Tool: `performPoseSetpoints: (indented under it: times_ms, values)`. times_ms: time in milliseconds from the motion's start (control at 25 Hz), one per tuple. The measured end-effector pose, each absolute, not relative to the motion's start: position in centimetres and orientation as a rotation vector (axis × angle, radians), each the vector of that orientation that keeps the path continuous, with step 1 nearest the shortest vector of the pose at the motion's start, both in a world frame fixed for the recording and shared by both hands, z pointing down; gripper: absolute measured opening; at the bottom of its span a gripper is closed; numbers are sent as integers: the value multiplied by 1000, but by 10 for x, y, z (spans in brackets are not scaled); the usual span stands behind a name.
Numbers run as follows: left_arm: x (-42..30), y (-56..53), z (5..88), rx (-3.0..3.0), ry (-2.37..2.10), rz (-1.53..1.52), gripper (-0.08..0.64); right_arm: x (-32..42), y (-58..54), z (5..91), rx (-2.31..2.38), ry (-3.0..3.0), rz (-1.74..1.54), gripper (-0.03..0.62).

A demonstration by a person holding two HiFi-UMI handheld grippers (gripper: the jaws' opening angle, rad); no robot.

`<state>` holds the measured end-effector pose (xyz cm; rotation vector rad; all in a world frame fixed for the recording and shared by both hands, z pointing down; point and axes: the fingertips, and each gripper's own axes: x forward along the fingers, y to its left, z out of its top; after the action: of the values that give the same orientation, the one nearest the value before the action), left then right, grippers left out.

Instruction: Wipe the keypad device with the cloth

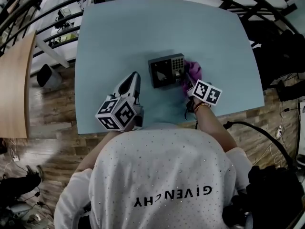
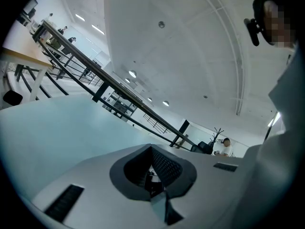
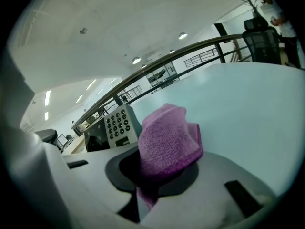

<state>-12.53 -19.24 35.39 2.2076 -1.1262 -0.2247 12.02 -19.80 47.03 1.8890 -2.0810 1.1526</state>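
Note:
The keypad device point(image 1: 166, 71) is a dark box with a grey button pad, standing near the middle of the pale blue table point(image 1: 124, 37). In the right gripper view the keypad device point(image 3: 114, 127) shows left of the jaws. My right gripper point(image 1: 189, 85) is shut on a purple cloth point(image 1: 193, 72), which lies just right of the device's button pad. The cloth point(image 3: 169, 140) bulges up out of the closed jaws. My left gripper point(image 1: 132, 84) rests on the table to the left of the device, jaws shut with nothing in them.
A black railing point(image 1: 43, 13) runs behind the table. A wooden surface point(image 1: 14, 85) lies at the far left. Cables point(image 1: 267, 137) trail on the floor at the right. The person's torso fills the near edge of the head view.

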Motion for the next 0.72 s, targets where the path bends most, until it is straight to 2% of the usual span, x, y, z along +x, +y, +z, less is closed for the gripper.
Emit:
performPoseSetpoints:
  times_ms: [240, 360, 720]
  values:
    - [-85, -168, 342, 2213, -1115, -213, 0, 136, -160, 460, 1728, -2186, 1131, 40]
    - [-72, -181, 329, 2240, -1129, -269, 0, 142, -186, 422, 1692, -2406, 1088, 35]
    - [-22, -137, 313, 2313, -1228, -240, 0, 147, -164, 278, 1328, -2843, 426, 38]
